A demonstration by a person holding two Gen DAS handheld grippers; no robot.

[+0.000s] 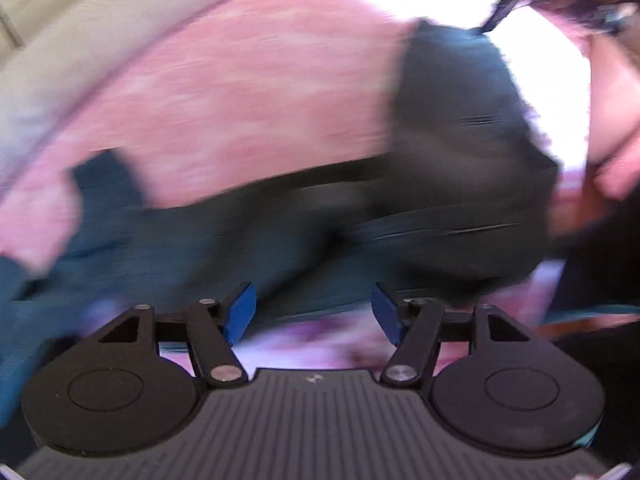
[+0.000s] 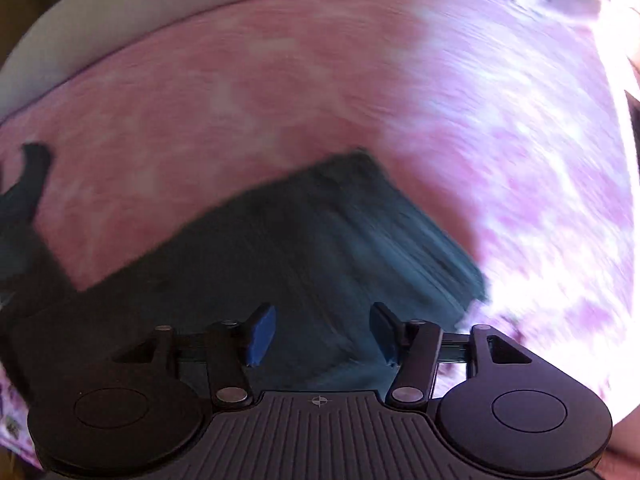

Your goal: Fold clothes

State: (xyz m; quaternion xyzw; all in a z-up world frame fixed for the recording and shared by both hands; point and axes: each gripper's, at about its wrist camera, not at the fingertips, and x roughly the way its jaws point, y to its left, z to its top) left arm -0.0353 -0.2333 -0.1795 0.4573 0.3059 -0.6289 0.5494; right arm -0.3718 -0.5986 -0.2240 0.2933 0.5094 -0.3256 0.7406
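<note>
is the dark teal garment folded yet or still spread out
Still spread, not neatly folded: the dark teal garment sprawls unevenly across the pink cover. Blur hides finer folds.

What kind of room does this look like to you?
Probably a bedroom: a dark teal garment lies on a pink mottled bedspread, with what looks like a pale padded edge behind it.

You had two grippers in view, one per wrist camera: the left gripper [image 1: 313, 312] and the right gripper [image 2: 322, 336], each with two blue pads set apart. You had one dark teal garment [image 2: 320, 248] [image 1: 200, 248] lying on one pink mottled bedspread [image 2: 280, 88] [image 1: 240, 80]. Motion blur kept you from counting the garment's folds or layers. One forearm [image 1: 612, 128] showed at the left camera's right edge.
</note>
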